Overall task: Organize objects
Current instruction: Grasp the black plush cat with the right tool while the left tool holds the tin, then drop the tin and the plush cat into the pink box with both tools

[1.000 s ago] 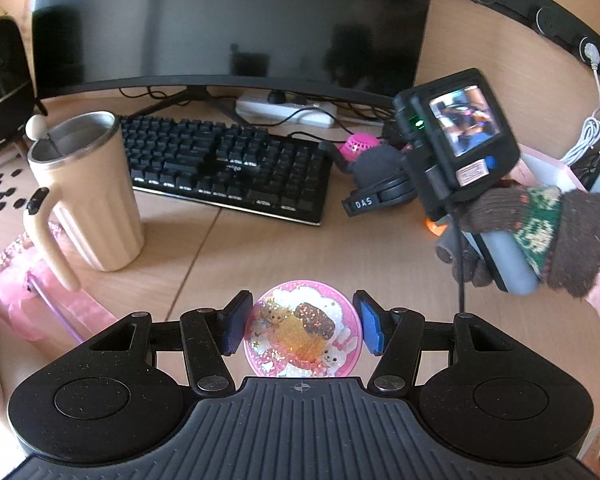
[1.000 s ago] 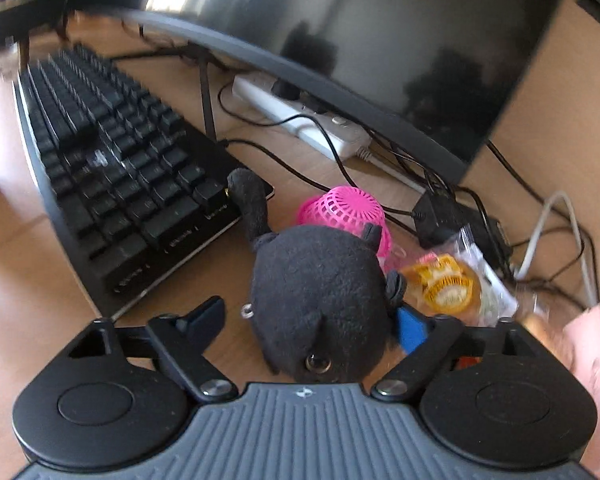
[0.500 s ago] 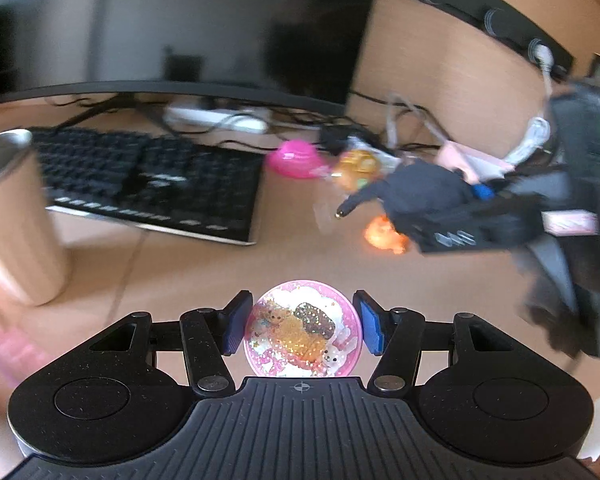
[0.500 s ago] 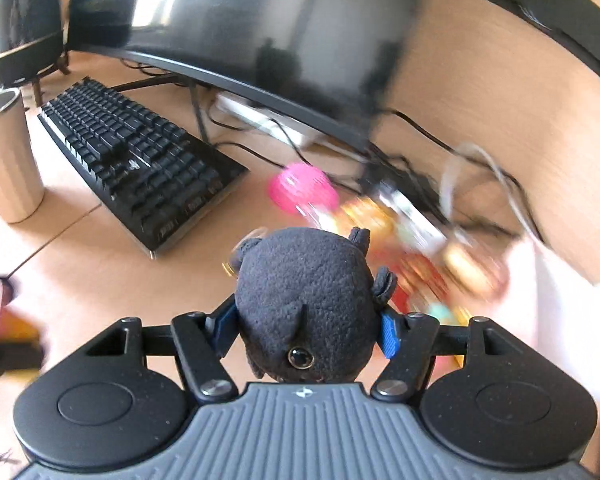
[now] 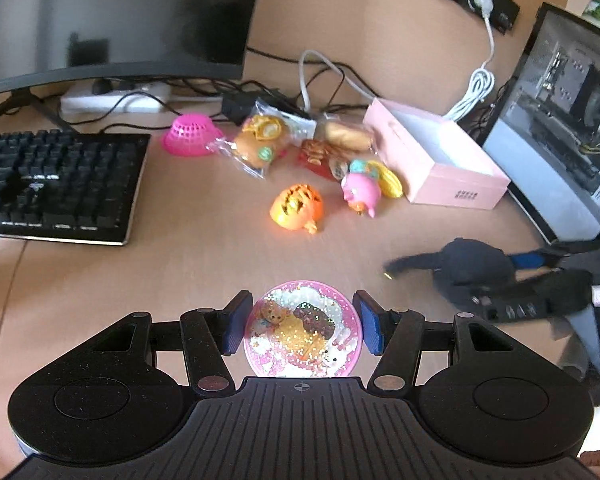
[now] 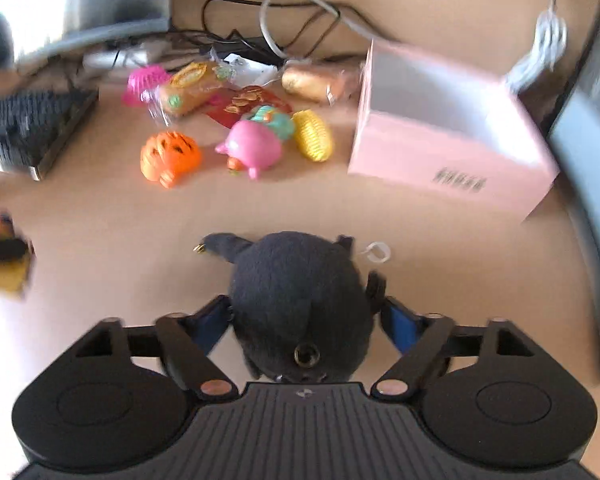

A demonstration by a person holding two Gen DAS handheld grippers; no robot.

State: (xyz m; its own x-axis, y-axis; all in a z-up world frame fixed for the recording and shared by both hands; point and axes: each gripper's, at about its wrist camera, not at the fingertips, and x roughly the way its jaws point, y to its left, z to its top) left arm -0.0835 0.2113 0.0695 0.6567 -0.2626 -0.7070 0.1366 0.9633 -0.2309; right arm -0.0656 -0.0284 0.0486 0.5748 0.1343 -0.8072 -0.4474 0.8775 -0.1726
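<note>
Left gripper (image 5: 302, 328) pinches the coaster (image 5: 303, 330), carried short of the pink box (image 5: 440, 156), likely bound there. Right gripper (image 6: 306, 318) has just been opening around the black plush (image 6: 300, 300), pads clear, releasing it near the box.

A home office desk: monitor (image 5: 112, 16), keyboard (image 5: 56, 184), cables, glass-sided PC case (image 5: 560, 120).
</note>
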